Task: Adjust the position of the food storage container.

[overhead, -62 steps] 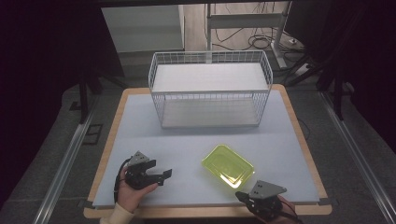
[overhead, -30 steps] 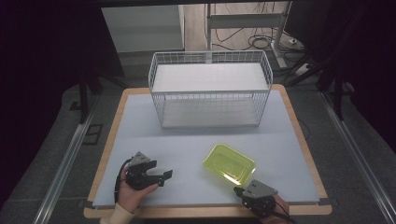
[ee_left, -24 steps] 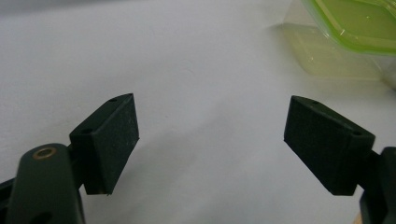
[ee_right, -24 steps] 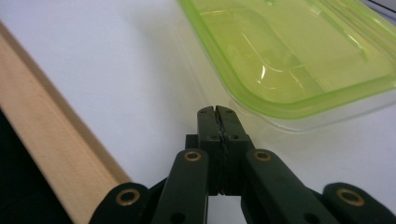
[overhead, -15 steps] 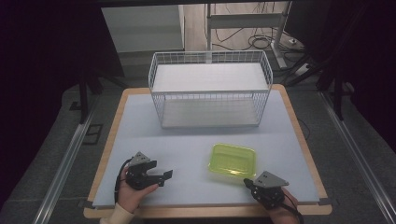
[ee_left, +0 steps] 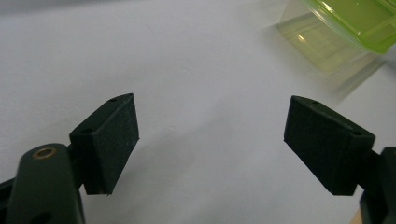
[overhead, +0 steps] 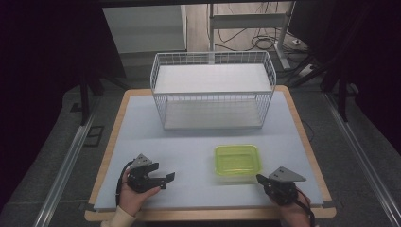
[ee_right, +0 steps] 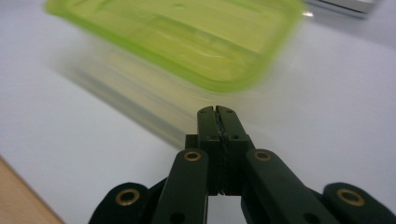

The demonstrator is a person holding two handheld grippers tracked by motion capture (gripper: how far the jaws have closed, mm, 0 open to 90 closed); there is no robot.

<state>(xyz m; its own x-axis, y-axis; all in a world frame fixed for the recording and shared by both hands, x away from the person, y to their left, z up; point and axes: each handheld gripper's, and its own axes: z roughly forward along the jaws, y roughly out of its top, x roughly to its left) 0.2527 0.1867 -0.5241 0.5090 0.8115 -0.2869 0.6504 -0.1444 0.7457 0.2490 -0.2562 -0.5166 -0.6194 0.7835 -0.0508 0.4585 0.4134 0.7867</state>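
Observation:
A clear box with a yellow-green lid (overhead: 236, 161) sits on the pale mat, right of centre, its sides square to the table edge. My right gripper (overhead: 260, 179) is shut and empty, its tip just off the box's near right corner. In the right gripper view the closed jaws (ee_right: 217, 112) point at the blurred box (ee_right: 177, 37); I cannot tell whether they touch. My left gripper (overhead: 168, 179) rests open at the front left, aimed toward the box. Its jaws (ee_left: 212, 144) stand wide over bare mat, with the box (ee_left: 355, 18) farther off.
A white wire basket (overhead: 213, 94) stands at the back of the mat (overhead: 189, 142), with nothing in it that I can see. The wooden table edge runs close in front of both hands. Dark floor and rails lie on either side.
The box has turned from slanted to square with the table edge and shifted slightly right. My shut right gripper has moved right along the front. The left gripper has stayed put.

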